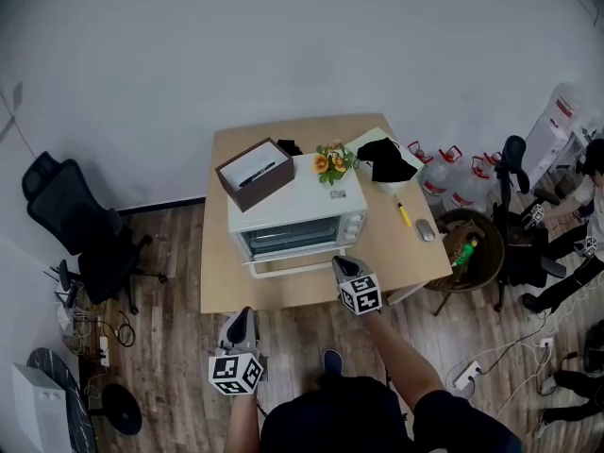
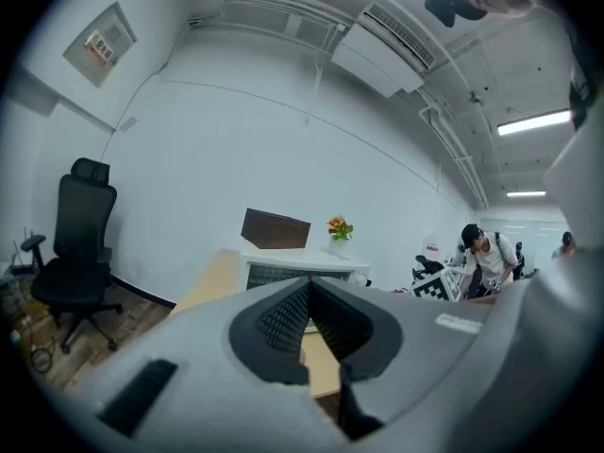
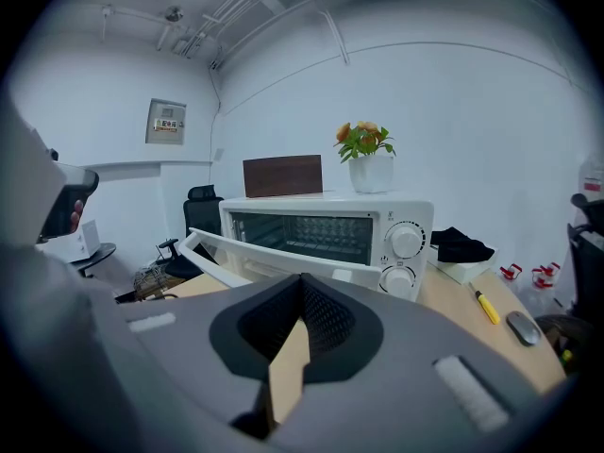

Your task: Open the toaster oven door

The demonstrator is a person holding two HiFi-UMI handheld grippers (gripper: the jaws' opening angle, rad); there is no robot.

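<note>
A white toaster oven (image 1: 297, 213) stands in the middle of a wooden table (image 1: 392, 248). Its glass door (image 3: 283, 253) hangs partly open, tilted out toward me, with the white handle bar (image 1: 293, 267) along its front edge. My right gripper (image 1: 342, 262) is shut on nothing, just off the right end of that handle. In the right gripper view its tips (image 3: 302, 279) meet below the door, and the two oven knobs (image 3: 404, 258) show to the right. My left gripper (image 1: 243, 314) is shut and empty, hanging in front of the table edge, left of the oven (image 2: 297, 270).
A brown box (image 1: 255, 173) and a small flower pot (image 1: 332, 163) sit on the oven. A black cloth (image 1: 385, 159), a yellow pen (image 1: 404, 213) and a mouse (image 1: 426, 229) lie on the table's right side. An office chair (image 1: 80, 229) stands left; water bottles (image 1: 453, 182) and people stand right.
</note>
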